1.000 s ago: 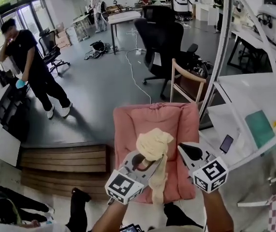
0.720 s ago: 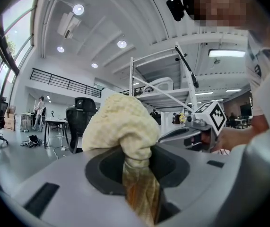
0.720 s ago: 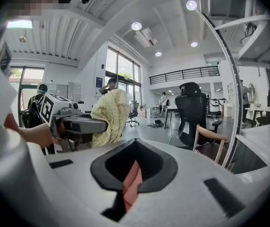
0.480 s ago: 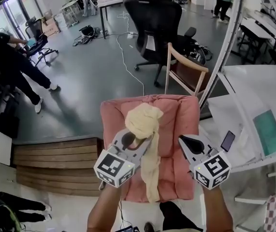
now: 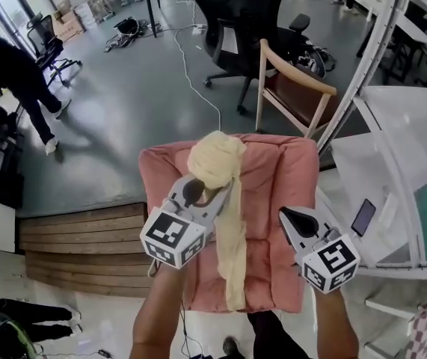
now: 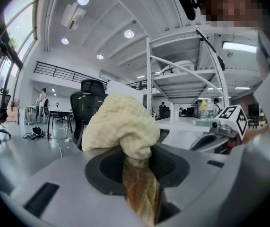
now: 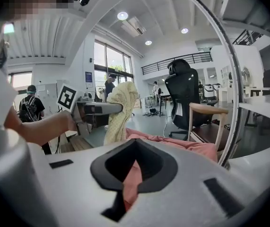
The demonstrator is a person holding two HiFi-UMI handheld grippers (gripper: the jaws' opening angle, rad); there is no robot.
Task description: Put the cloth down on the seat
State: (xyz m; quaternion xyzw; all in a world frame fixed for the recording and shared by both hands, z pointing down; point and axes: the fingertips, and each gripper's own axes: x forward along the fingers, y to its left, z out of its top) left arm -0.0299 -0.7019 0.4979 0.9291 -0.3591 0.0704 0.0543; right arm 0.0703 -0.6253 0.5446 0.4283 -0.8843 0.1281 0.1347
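My left tongs (image 5: 197, 191) are clamped on the bunched top of the yellow cloth (image 5: 217, 159). My right tongs (image 5: 294, 217) are closed on nothing, just beside. Over the last second both have come forward and down, so the cloth now hangs above the rear of the pink seat (image 5: 280, 178), its tail trailing toward me. I judge that lowering and release remain.
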